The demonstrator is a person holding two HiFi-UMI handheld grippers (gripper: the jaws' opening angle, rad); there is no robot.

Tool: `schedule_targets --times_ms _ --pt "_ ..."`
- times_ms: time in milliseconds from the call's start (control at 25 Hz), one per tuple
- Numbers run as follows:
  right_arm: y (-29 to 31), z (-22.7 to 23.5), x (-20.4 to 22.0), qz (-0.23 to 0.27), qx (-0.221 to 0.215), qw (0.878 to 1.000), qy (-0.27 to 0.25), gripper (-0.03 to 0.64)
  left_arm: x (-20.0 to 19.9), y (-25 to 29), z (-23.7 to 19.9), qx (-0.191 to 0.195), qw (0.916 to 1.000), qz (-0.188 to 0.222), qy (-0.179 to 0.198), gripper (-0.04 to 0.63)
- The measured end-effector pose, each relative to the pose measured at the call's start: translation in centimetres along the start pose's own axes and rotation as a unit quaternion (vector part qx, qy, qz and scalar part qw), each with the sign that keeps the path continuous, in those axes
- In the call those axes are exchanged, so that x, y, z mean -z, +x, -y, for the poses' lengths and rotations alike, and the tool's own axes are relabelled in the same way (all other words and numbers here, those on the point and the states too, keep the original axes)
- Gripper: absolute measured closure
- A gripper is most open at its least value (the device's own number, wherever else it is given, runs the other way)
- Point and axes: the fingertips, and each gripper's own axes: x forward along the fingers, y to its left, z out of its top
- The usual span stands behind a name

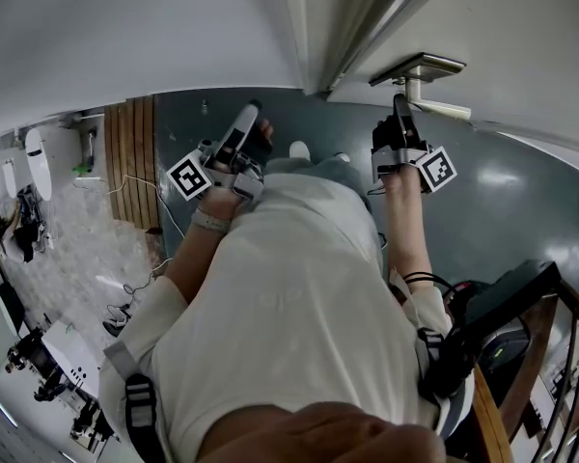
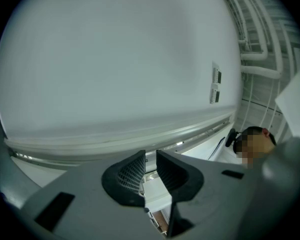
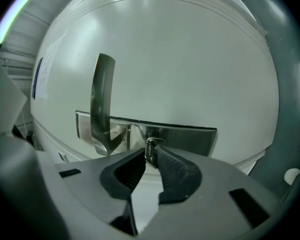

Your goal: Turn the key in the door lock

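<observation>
Silver metal first: key (image 3: 151, 148) seated in the lock plate (image 3: 190, 136), head sticking out toward the camera, just beside the foot of the lever handle (image 3: 101, 99) on the white door (image 3: 190, 59). Right claw (image 3: 151, 157) clenched on that key, both black ribbed pad tips pressed against the sides of its head. Handle seen standing upright in the right gripper view, plate running sideways beneath it.

From the head view: right claw held out to the door just under the handle, marker cube (image 1: 436, 168) off to one side, bare forearm (image 1: 410, 230) behind it. Left claw (image 2: 150, 160) well apart on the other side, raised before a plain white surface (image 2: 115, 59). No telling whether tips and surface touch.

In the left gripper view: released, pads parted by a narrow gap, nothing between them, only that white surface ahead. Grey-blue floor (image 1: 521, 191) below both arms.
</observation>
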Motion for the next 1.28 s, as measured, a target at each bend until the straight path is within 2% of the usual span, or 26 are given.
schedule_targets --times_ms 120,240,400,480,640,680,720,760,880,960,1040,1120,1200,1280 --pt "-0.2 -0.1 -0.1 -0.006 -0.001 1.000 -0.026 0.549 0.4 0.0 0.0 0.000 1.0000 -0.003 0.000 0.540" --pt "0.0 -0.5 0.0 -0.031 0.001 0.994 -0.106 0.534 0.6 0.1 -0.1 0.000 1.0000 -0.007 -0.003 0.540" --pt "0.2 -1.0 0.8 -0.082 0.037 0.968 -0.234 0.529 1.0 0.2 -0.1 -0.002 0.9999 -0.008 -0.008 0.540" --pt "-0.5 -1.0 1.2 -0.114 0.067 0.944 -0.302 0.531 1.4 0.1 0.1 -0.005 0.9999 -0.007 -0.005 0.540" --pt "-1.4 -1.2 3.1 -0.182 0.088 0.868 -0.454 0.531 1.6 -0.2 0.0 -0.011 0.9997 -0.009 0.020 0.540" --pt "-1.2 -1.3 3.8 -0.195 0.084 0.854 -0.476 0.531 1.4 -0.2 -0.1 -0.012 0.9995 -0.011 0.028 0.540" --pt "-1.2 -1.4 4.3 -0.204 0.077 0.846 -0.487 0.531 1.5 -0.1 -0.1 -0.014 0.9992 -0.013 0.036 0.540" --pt "-1.6 -1.8 4.5 -0.211 0.067 0.844 -0.489 0.531 2.2 -0.1 0.1 -0.017 0.9987 -0.017 0.045 0.540" --pt "-2.4 -2.9 5.2 -0.226 0.030 0.850 -0.475 0.531 4.0 -0.3 0.7 -0.025 0.9965 -0.028 0.075 0.540" --pt "-3.4 -3.2 5.8 -0.240 0.010 0.849 -0.470 0.531 5.6 -0.7 1.0 -0.028 0.9958 -0.025 0.083 0.540" --pt "-9.1 -3.6 3.3 -0.250 -0.010 0.848 -0.466 0.531 12.4 -1.0 2.8 -0.030 0.9953 -0.021 0.090 0.540" --pt "-15.5 -4.1 0.0 -0.255 -0.028 0.852 -0.457 0.531 20.0 -0.8 5.2 -0.030 0.9929 -0.026 0.112 0.540" --pt "-18.9 -4.4 -1.1 -0.261 -0.042 0.857 -0.442 0.531 24.0 -0.9 6.8 -0.028 0.9890 -0.037 0.141 0.540" --pt "-20.4 -4.6 -1.1 -0.266 -0.054 0.861 -0.431 0.531 26.0 -1.1 7.8 -0.028 0.9866 -0.045 0.154 0.540"
